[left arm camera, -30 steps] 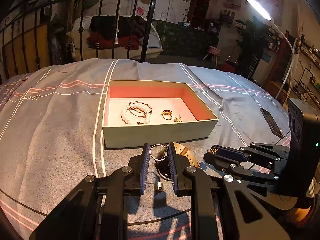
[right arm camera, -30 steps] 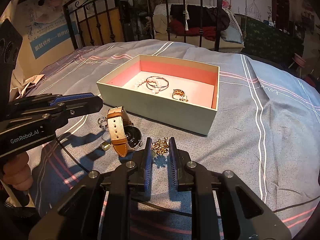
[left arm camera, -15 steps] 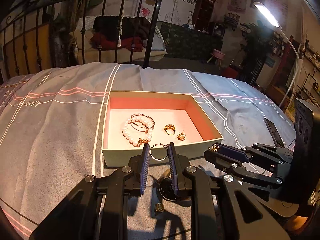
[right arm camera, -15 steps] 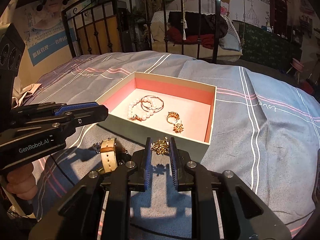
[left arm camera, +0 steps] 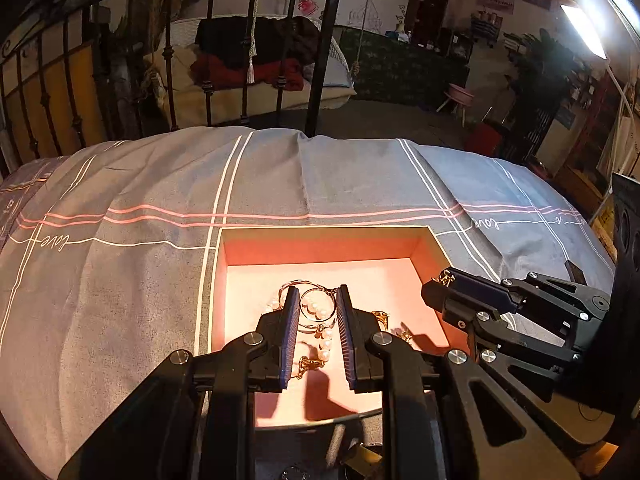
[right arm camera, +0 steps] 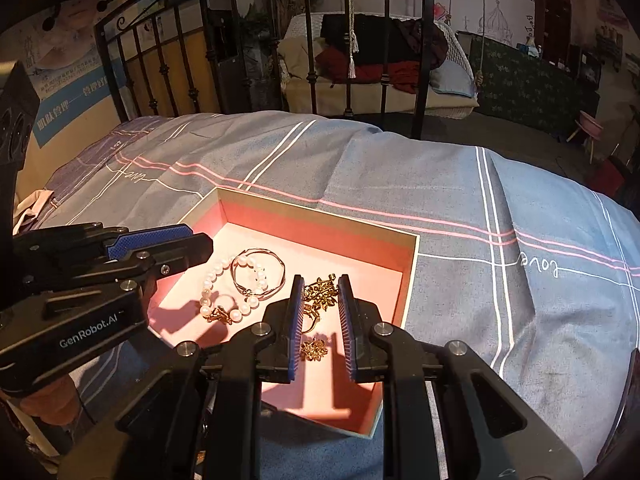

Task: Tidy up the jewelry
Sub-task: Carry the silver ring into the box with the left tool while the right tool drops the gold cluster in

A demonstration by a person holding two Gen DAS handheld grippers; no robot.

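Note:
An open box [left arm camera: 320,229] with a pink lining lies on the grey bedspread. My left gripper [left arm camera: 317,300] hangs over its floor, shut on a thin gold hoop [left arm camera: 318,305]. My right gripper [right arm camera: 319,288] is over the box's right half, shut on a gold flower-shaped piece [right arm camera: 320,293]. In the right wrist view the box [right arm camera: 320,210] holds a pearl bracelet [right arm camera: 206,304], a thin bangle [right arm camera: 258,270] and a small gold flower earring [right arm camera: 315,349]. The left gripper [right arm camera: 192,240] reaches in from the left there. The right gripper [left arm camera: 448,280] shows at the box's right wall.
The striped bedspread [left arm camera: 120,280] spreads out on all sides of the box. A black iron bed frame [left arm camera: 320,60] stands behind it, with a cluttered room beyond. A hand [right arm camera: 44,400] holds the left gripper's handle at the lower left.
Both grippers moved forward from the bedspread in front of the box to above its inside, each carrying its piece. The watch on the bedspread has slipped out of view.

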